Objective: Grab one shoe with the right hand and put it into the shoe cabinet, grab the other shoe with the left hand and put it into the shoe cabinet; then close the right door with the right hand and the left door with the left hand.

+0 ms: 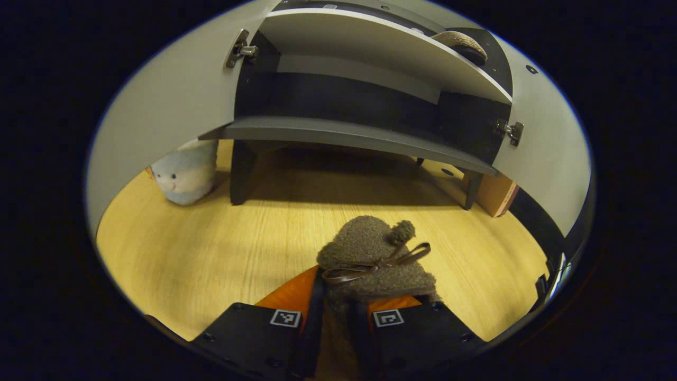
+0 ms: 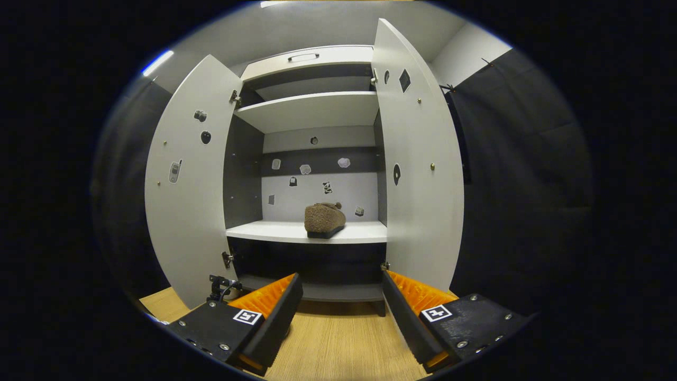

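In the left gripper view my left gripper (image 1: 338, 299) is shut on a brown fuzzy shoe (image 1: 370, 254) with a ribbon bow, held low over the wooden floor (image 1: 211, 248) in front of the shoe cabinet (image 1: 344, 135). The other brown shoe (image 1: 461, 42) lies on the white middle shelf (image 1: 370, 47), at the upper right. In the right gripper view my right gripper (image 2: 339, 280) stands open with nothing between its fingers, back from the cabinet. That shoe (image 2: 323, 218) rests on the middle shelf (image 2: 264, 232). Both the left door (image 2: 185, 185) and the right door (image 2: 418, 159) stand wide open.
A pale blue plush toy (image 1: 185, 174) sits on the floor under the left door (image 1: 174, 106), beside a cabinet leg. A tan box (image 1: 497, 196) stands by the right rear leg. Black cloth walls (image 2: 518, 174) close in the right side.
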The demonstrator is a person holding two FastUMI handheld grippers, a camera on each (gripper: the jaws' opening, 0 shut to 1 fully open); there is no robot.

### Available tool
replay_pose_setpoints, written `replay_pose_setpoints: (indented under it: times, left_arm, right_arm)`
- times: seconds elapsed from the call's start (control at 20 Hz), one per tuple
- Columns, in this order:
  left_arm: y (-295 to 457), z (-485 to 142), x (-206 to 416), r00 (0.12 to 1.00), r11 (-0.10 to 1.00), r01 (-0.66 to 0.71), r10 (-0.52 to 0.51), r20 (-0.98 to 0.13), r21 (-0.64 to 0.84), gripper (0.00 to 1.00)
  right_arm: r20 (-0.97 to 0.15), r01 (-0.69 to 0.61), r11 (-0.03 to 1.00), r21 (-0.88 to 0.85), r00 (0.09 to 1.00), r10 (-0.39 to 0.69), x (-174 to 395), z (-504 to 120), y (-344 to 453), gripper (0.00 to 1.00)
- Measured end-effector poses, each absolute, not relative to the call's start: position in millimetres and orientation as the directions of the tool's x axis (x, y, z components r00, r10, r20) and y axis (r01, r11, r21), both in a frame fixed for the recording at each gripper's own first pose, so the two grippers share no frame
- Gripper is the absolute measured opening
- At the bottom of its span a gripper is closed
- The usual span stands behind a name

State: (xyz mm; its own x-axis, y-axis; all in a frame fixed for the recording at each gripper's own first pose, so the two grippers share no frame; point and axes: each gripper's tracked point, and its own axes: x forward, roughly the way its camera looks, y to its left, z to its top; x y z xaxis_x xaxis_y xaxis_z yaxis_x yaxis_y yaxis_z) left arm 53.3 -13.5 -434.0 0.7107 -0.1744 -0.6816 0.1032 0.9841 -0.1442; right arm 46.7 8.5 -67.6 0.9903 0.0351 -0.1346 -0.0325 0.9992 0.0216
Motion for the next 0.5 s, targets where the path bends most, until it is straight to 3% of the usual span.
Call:
replay_pose_setpoints:
  times: [0.05,0.1,0.25,0.5]
  left_arm:
    - [-8,-432,55,0.725,0.99,0.093,-0.139,-0.675,-0.103,0.31]
    - [-5,-429,57,0.737,0.992,0.088,-0.128,-0.664,-0.093,0.14]
    - [5,-379,62,0.799,0.996,0.068,-0.094,-0.594,-0.065,0.09]
    - [17,-225,75,0.892,0.995,0.007,-0.049,-0.45,-0.096,0.08]
  right_arm:
    - [-0.133,-0.035,0.999,0.025,0.99,0.038,47,-67,9,0.94]
    - [-0.134,-0.039,0.999,0.029,0.99,0.043,47,-68,10,0.94]
    - [-0.137,-0.054,0.998,0.043,0.989,0.059,49,-71,14,0.94]
    - [-0.115,-0.079,0.996,0.045,0.99,0.084,54,-70,20,0.94]
